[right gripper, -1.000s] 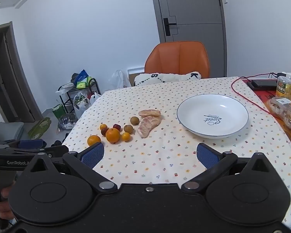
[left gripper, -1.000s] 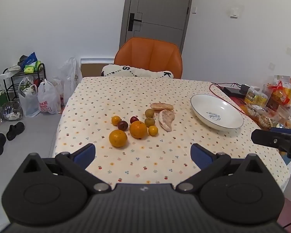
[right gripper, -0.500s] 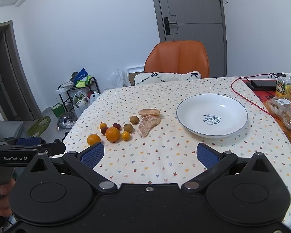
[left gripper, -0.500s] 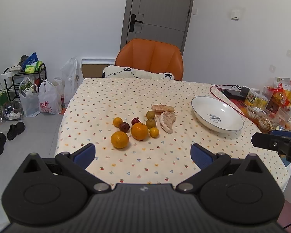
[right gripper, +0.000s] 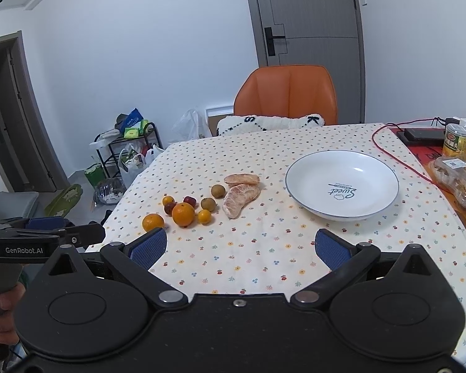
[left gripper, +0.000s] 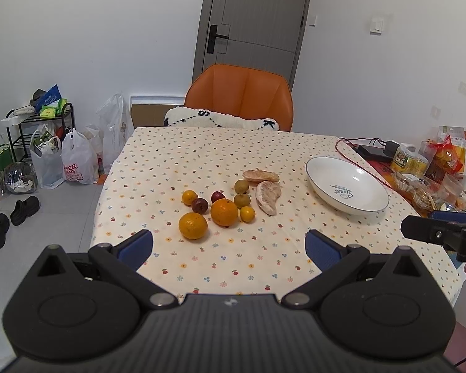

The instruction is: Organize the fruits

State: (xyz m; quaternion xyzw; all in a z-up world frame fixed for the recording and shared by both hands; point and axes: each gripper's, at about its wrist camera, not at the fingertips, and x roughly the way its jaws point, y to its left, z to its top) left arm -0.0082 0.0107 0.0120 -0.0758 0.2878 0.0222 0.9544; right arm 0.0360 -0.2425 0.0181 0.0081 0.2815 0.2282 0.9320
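The left gripper (left gripper: 229,246) is hovering over the near edge of the table (left gripper: 177,155), its blue-padded fingers (left gripper: 135,246) spread wide with nothing between them. The right gripper (right gripper: 243,250) is hanging likewise, fingers (right gripper: 148,250) wide apart and gripping nothing. Each camera is catching the other tool at its frame edge, and the right view alone is showing a hand (right gripper: 3,314) wrapping the left handle.

Bare flowered cloth is lying between both grippers and the fruit. Nearest is sitting a large orange (left gripper: 193,225), with a second orange (left gripper: 224,212) and a small yellow citrus (left gripper: 247,214) just behind it. Two dark red fruits (left gripper: 200,205) and another small citrus (left gripper: 189,197) are sitting just beyond, with two greenish-brown round fruits (left gripper: 242,200) to the right. Two peeled pomelo segments (left gripper: 268,196) are lying beside those, touching each other. The white plate (left gripper: 332,171) is standing apart to the right, holding no fruit.

The left view alone is showing black slippers (left gripper: 14,214) on the floor; the right view alone is showing a dark doorway (right gripper: 6,118) at far left. Jars and snack packets (left gripper: 431,168) and a red cable (right gripper: 397,161) are crowding the table's right edge past the plate. At the far side an orange chair (left gripper: 239,99) is standing with a white cushion (left gripper: 220,119).
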